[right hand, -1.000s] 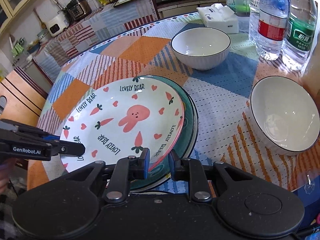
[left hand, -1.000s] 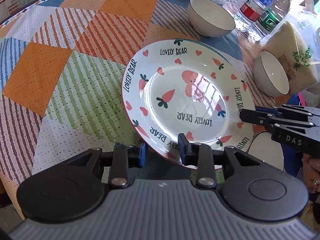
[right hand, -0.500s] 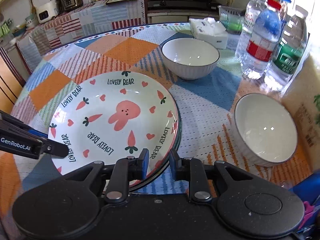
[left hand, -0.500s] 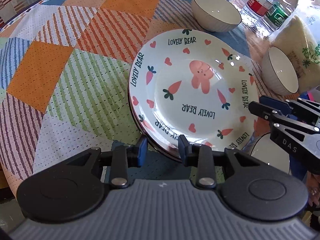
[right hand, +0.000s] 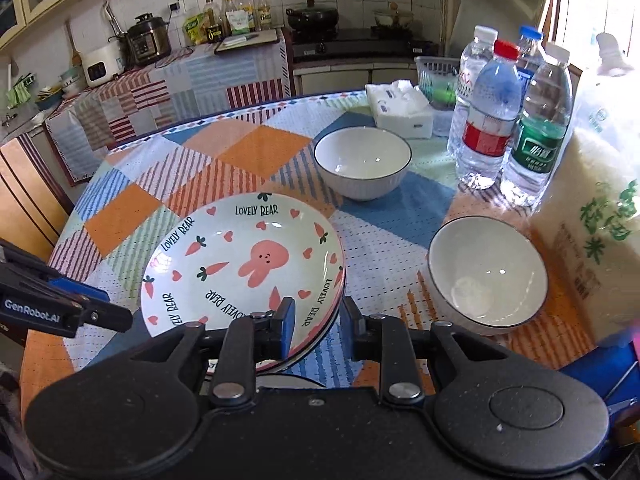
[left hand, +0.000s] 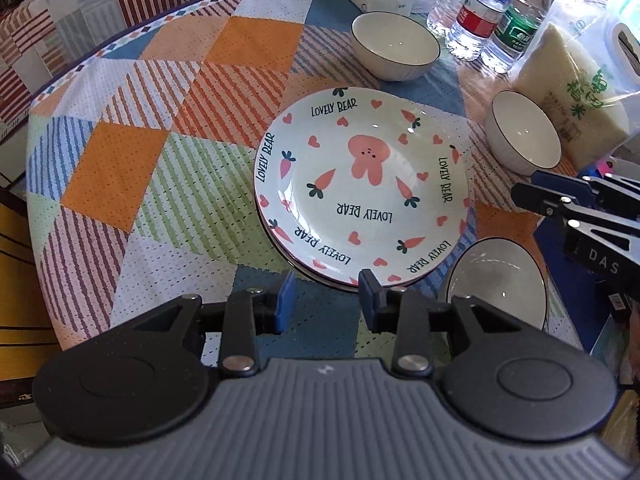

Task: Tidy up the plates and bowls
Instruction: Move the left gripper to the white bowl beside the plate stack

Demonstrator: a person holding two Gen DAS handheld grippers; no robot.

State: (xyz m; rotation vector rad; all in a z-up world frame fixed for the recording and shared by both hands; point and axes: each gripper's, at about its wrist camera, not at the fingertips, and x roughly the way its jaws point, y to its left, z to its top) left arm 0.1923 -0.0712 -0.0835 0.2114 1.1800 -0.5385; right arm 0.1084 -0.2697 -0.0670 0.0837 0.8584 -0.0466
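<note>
Daylight is coming in from a window (right hand: 596,4) at upper right of the right wrist view and blowing out there. It is washing out the rice bag (right hand: 600,216) and glinting off the bottles (right hand: 492,120). The plate (left hand: 360,196) is carrying soft glare patches; the bowls (left hand: 394,46) are showing small highlights. The surface (left hand: 160,120) is evenly bright, with faint shadows. Fisheye bending is curving the surface edge and walls. Both views are staying sharp, with no visible motion blur.

Rabbit plate (left hand: 362,196) apparently tops another plate, between bowls (left hand: 395,46).
</note>
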